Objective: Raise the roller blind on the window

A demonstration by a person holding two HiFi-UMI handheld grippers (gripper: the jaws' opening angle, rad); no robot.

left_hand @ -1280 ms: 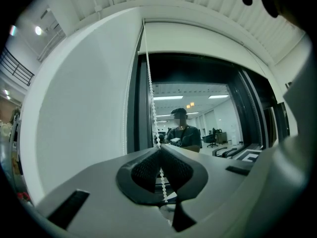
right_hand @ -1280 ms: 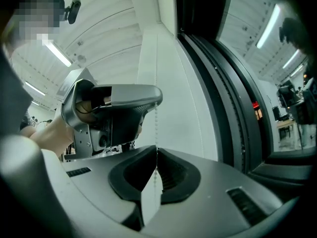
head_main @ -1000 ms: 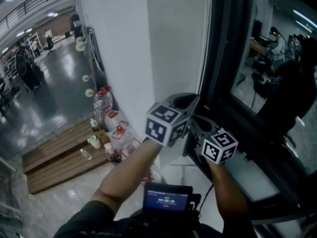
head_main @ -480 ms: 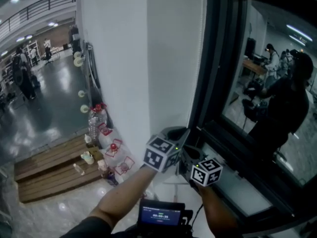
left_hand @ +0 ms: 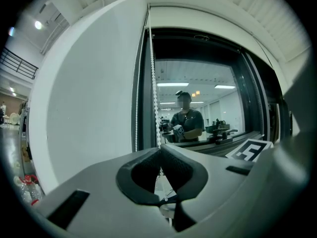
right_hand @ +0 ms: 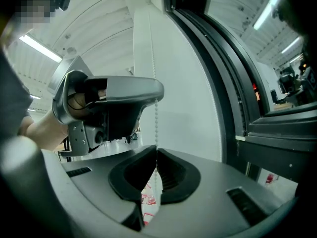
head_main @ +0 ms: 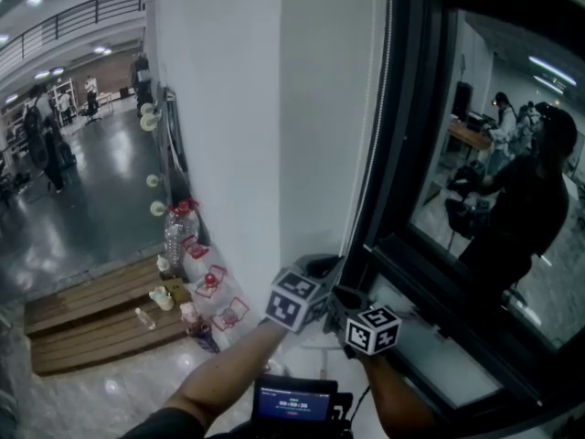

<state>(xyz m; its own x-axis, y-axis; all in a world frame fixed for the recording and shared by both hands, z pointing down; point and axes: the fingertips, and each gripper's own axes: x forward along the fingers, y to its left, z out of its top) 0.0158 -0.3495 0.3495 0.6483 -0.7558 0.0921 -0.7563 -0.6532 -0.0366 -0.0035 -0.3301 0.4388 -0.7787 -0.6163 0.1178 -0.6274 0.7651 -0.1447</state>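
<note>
The blind's white bead chain [head_main: 372, 154] hangs along the dark window frame [head_main: 402, 154]. My left gripper [head_main: 336, 263] is shut on the chain, which drops straight into its closed jaws in the left gripper view, bead chain [left_hand: 154, 83], left gripper [left_hand: 160, 148]. Just below it my right gripper [head_main: 335, 296] is shut on the same chain. In the right gripper view the bead chain [right_hand: 156, 120] runs taut from the left gripper [right_hand: 111, 105] down into the right gripper [right_hand: 156, 151]. The blind's fabric does not show over the glass.
A white wall [head_main: 228, 135] stands left of the window. The sill [head_main: 439, 337] runs below the glass [head_main: 503, 172], which mirrors a person. Water bottles [head_main: 178, 227] and containers sit on a low wooden platform [head_main: 91, 309] at the lower left.
Both grippers have come down together along the window frame, still shut on the chain. The left stays just above the right.
</note>
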